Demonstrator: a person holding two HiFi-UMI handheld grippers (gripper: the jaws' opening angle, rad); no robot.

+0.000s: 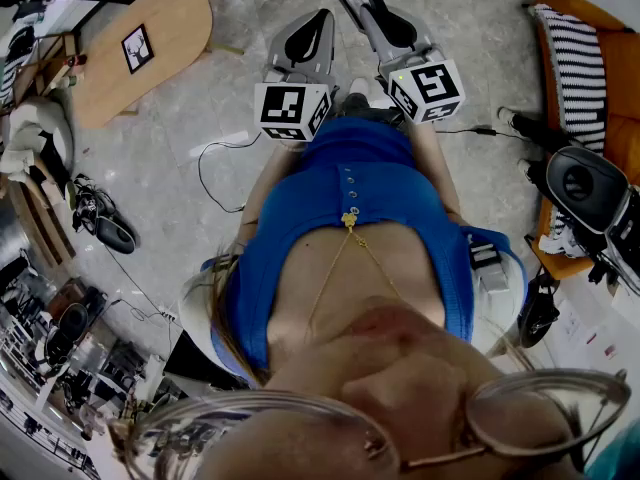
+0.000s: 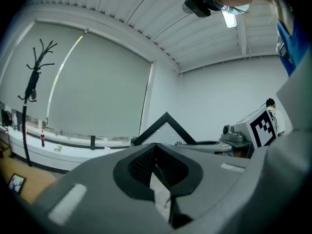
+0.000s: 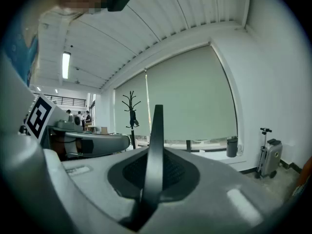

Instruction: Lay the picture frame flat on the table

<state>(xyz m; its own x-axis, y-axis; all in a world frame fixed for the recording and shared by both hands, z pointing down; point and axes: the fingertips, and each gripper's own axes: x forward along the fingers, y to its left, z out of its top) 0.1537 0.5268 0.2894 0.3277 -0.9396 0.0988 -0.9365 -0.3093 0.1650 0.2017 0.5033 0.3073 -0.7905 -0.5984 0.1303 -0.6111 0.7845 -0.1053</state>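
The right tongs are clamped on the picture frame, seen edge-on, well away from the desk. The left tongs are closed and empty (only their view shows the frame's black corner).

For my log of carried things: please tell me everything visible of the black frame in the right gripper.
The black frame is thin, with a smooth dark border around a pale inner panel; its material is unclear. The right gripper is shut on its edge, so that view shows it edge-on. It is held in the air, touching nothing else.
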